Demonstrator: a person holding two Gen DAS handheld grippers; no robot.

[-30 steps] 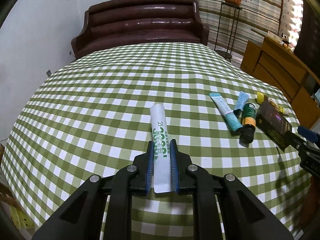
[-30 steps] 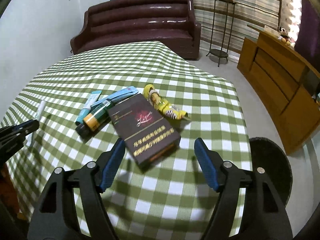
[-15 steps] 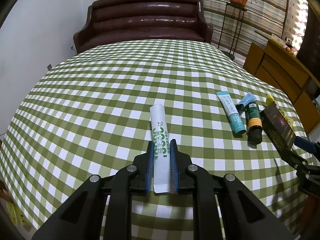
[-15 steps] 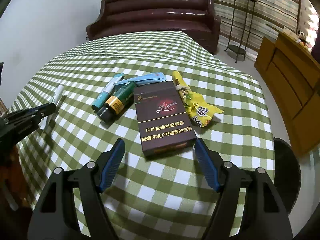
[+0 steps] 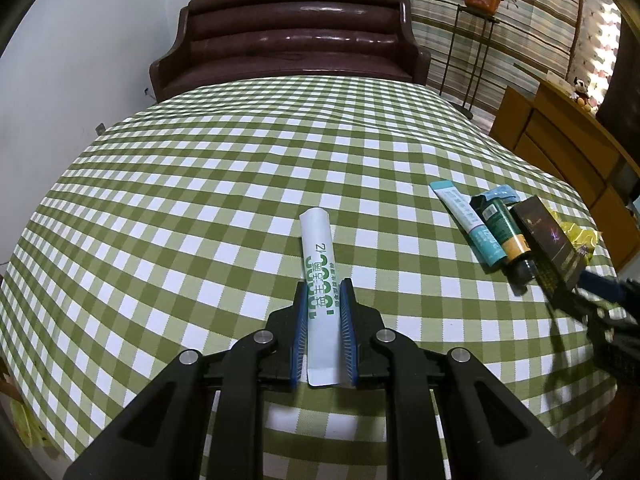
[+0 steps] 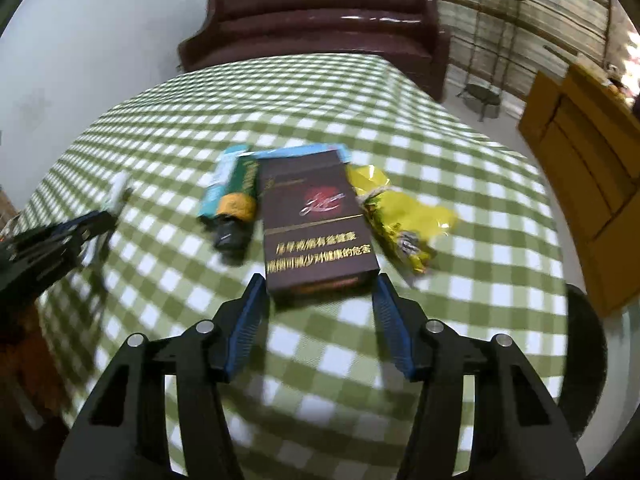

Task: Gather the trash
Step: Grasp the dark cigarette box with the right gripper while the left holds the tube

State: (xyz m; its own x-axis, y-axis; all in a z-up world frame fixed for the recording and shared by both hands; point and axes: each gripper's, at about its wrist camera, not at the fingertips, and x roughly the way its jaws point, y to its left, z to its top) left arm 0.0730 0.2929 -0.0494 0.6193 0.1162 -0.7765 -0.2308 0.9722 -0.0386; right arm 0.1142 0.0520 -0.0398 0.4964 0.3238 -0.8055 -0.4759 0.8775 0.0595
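We've got the white tube [image 5: 320, 280] pinched in the left hand-held gripper [image 5: 323, 312], right hand-held gripper [image 6: 318, 312] jaws just closing toward the box [image 6: 316, 220] ahead between them, not gripping yet; next: seat and squeeze.

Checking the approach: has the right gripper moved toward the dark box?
Yes. The right gripper has closed in on the dark box, its jaws just closing, now flanking its near end.

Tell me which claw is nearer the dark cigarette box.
Right. The right claw straddles the near end of the cigarette box, closing in; the left claw, gripping the white tube, sits well aside.
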